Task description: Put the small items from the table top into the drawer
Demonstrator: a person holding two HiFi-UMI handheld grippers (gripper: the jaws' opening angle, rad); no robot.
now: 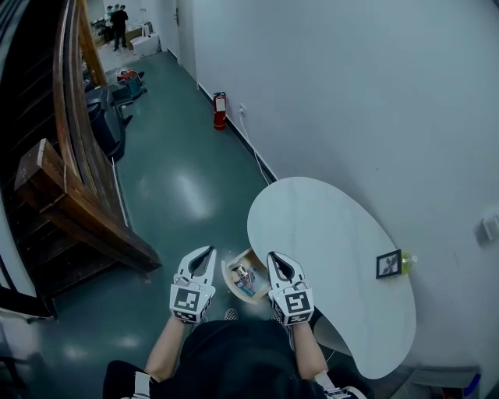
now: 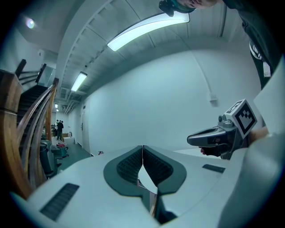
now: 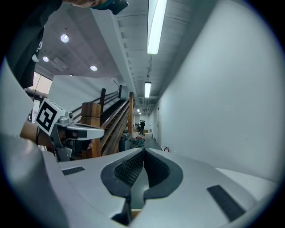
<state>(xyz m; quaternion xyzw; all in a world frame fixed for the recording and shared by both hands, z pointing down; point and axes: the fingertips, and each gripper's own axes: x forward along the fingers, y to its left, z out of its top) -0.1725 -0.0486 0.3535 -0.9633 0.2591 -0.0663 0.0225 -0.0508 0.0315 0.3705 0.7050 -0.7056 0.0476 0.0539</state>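
Observation:
A white oval table [image 1: 327, 234] stands against the wall. At its near left edge a small wooden drawer [image 1: 228, 279] is pulled open, with several small items [image 1: 245, 280] lying inside. My left gripper [image 1: 209, 251] hangs just left of the drawer and my right gripper [image 1: 272, 255] just right of it, both above it. In the left gripper view the left gripper [image 2: 142, 148] is shut with nothing between its pads. The right gripper [image 3: 143, 151] is likewise shut and empty. A black square card with a green piece [image 1: 390, 264] lies on the table's right side.
A wooden staircase [image 1: 70, 187] rises on the left. A red fire extinguisher [image 1: 220, 110] stands on the green floor by the wall. People [image 1: 118, 22] stand far down the corridor. The white wall runs along the table's right.

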